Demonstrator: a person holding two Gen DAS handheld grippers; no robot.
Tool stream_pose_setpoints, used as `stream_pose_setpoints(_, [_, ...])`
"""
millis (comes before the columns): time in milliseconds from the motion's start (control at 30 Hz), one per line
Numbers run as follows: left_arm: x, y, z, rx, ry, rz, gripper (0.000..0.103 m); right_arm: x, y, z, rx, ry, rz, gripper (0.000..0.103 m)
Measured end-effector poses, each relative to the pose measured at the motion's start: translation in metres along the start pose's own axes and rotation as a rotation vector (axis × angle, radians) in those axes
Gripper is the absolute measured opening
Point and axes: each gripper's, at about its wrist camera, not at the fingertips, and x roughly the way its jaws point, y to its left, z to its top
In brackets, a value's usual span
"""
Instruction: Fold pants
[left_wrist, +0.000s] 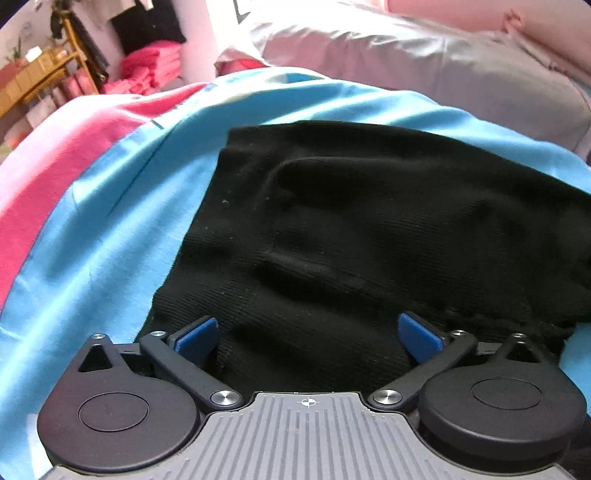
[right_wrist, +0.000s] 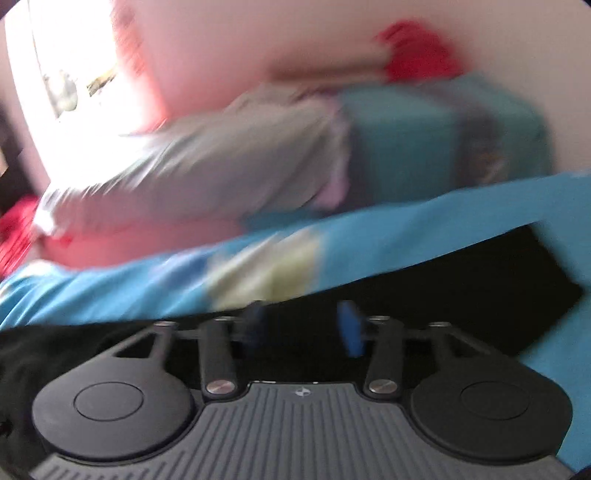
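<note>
Fingers (left_wrist: 195, 336) spread over black pants (left_wrist: 369, 229) on blue sheet (left_wrist: 110, 221).

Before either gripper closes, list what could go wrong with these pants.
1. The left gripper hangs wide open over the bunched black pants; closing here may pinch several layers rather than one edge.
2. The blue sheet lies directly under the pants, so a low grab could catch it too.
3. The right wrist view is motion-blurred; the right gripper, jaws apart, may land off target.
</note>
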Motion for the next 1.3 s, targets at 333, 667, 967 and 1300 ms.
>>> stream_pose_setpoints(333, [0.003, 0.008, -0.004, -0.042, 0.002, -0.028, 0.103, 0.022, -0.136, 0.027, 0.252, 0.010, -0.287, 0.016])
stream_pose_setpoints(667, [-0.030, 0.008, -0.004, -0.028, -0.007, 0.056, 0.103, 0.020, -0.042, 0.033, -0.081, -0.046, -0.234, 0.048])
stream_pose_setpoints(967, [-0.032, 0.043, -0.047, -0.067, 0.055, 0.103, 0.103, 0.073, 0.050, 0.007, -0.210, 0.152, 0.003, 0.051])
stream_pose_setpoints(1300, [-0.036, 0.061, -0.059, -0.120, 0.061, 0.069, 0.103, 0.059, 0.229, -0.054, -0.658, 0.213, 0.460, 0.066])
